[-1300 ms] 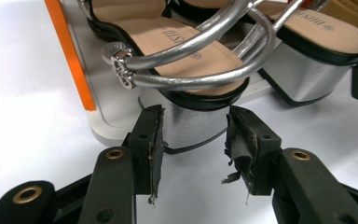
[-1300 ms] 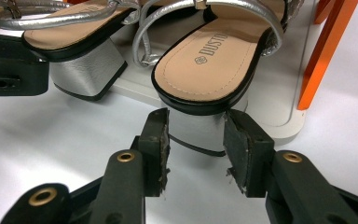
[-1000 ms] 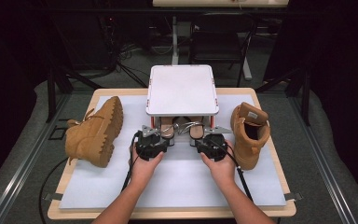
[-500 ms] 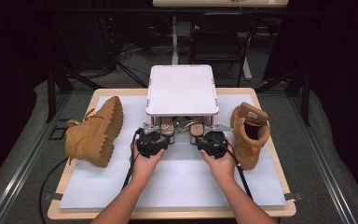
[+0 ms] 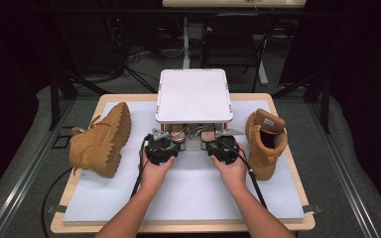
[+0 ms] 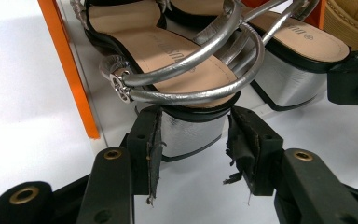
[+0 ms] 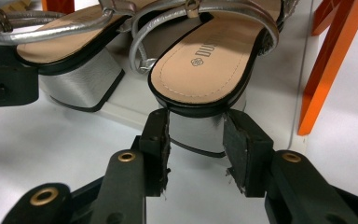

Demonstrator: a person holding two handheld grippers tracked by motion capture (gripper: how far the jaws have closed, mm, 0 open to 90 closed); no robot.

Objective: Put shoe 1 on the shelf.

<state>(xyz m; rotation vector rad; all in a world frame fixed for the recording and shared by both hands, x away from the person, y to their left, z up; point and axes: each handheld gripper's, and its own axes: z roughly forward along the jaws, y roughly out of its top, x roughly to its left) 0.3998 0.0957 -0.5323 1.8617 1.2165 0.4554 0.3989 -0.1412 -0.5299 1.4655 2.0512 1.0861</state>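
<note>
Left gripper (image 6: 193,140) pinching silver block heel of left strappy sandal (image 6: 186,70), right gripper (image 7: 196,135) clamping heel of right silver sandal (image 7: 205,65), tan boots at 9 (image 5: 100,140) and 3 o'clock (image 5: 265,141).

The black left gripper (image 6: 193,133) and right gripper (image 7: 196,133) have been edged towards the white-topped rack (image 5: 192,94). The silver strappy sandals (image 6: 182,74) (heels clamped) were slid further beneath.

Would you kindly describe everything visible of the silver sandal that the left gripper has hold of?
The silver sandal has a tan insole with printed lettering, a black edge, metallic silver straps joined by a small round buckle, and a shiny silver block heel. It stands upright on the lower shelf of a white rack with orange legs, heel outward, beside its twin. The left gripper clamps the heel's sides between its jaws.
</note>
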